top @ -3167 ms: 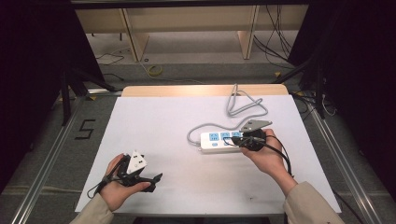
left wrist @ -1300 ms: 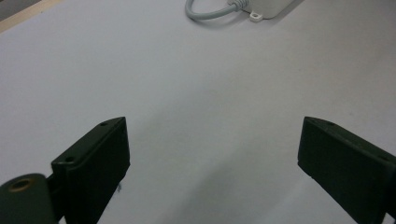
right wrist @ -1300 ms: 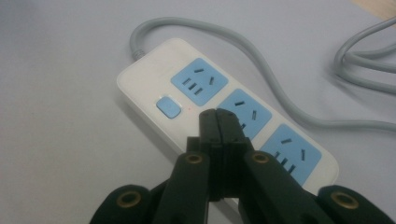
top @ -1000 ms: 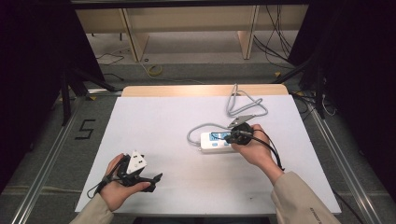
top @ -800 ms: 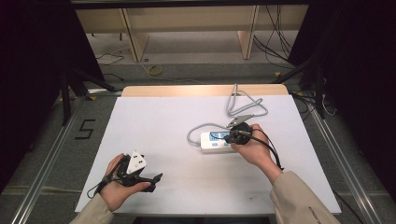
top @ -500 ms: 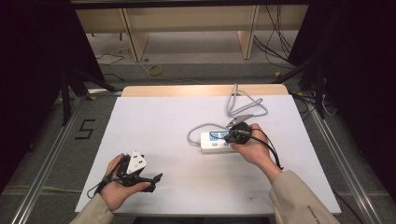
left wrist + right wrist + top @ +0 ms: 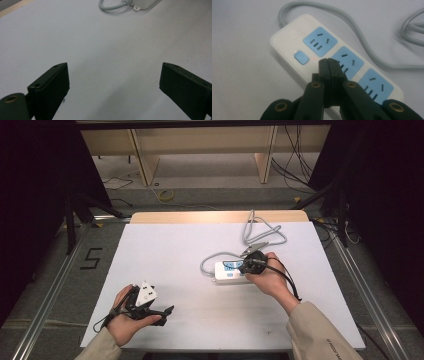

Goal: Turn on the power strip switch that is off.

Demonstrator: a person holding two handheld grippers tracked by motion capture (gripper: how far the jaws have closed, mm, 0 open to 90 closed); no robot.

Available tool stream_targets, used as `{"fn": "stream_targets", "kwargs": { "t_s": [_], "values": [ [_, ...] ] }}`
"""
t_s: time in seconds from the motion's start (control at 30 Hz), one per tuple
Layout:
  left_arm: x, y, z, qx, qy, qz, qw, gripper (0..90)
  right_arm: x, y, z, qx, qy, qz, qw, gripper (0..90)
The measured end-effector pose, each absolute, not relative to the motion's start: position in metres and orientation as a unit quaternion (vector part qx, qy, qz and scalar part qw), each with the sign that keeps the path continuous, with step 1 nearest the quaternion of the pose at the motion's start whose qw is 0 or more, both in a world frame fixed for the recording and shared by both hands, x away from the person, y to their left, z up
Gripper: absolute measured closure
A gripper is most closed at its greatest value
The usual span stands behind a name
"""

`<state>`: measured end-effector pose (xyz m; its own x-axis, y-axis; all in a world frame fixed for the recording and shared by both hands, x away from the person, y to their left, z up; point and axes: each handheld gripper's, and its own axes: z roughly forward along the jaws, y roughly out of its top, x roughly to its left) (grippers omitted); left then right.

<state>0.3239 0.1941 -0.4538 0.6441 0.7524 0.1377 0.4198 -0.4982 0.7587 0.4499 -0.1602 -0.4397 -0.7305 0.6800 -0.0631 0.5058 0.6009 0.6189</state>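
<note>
Right gripper point(image 7: 328, 62): jaws pressed together, empty, tips poised over the power strip point(image 7: 332, 62), just right of its blue switch button point(image 7: 301, 57). Shift left, then press squarely down; the red dot beside the button is possibly an indicator. Strip: smooth white plastic, rounded corners, grey rubbery cord point(image 7: 352, 32). Left gripper point(image 7: 113, 85): spread, idle.

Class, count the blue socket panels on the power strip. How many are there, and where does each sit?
3, in a row along the strip: one next to the blue switch, one in the middle behind the shut right claw, one at the far end.
</note>
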Motion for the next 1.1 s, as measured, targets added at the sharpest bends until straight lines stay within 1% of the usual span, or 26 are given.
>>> {"fn": "stream_targets", "kwargs": {
  "t_s": [1.1],
  "values": [
    [0.3238, 0.1941, -0.4537, 0.833, 0.352, 0.233, 0.357, 8.7, 0.4549, -0.1536, -0.4436, 0.339, 0.892, 0.261, 0.147, 90.0]
  ]
}}
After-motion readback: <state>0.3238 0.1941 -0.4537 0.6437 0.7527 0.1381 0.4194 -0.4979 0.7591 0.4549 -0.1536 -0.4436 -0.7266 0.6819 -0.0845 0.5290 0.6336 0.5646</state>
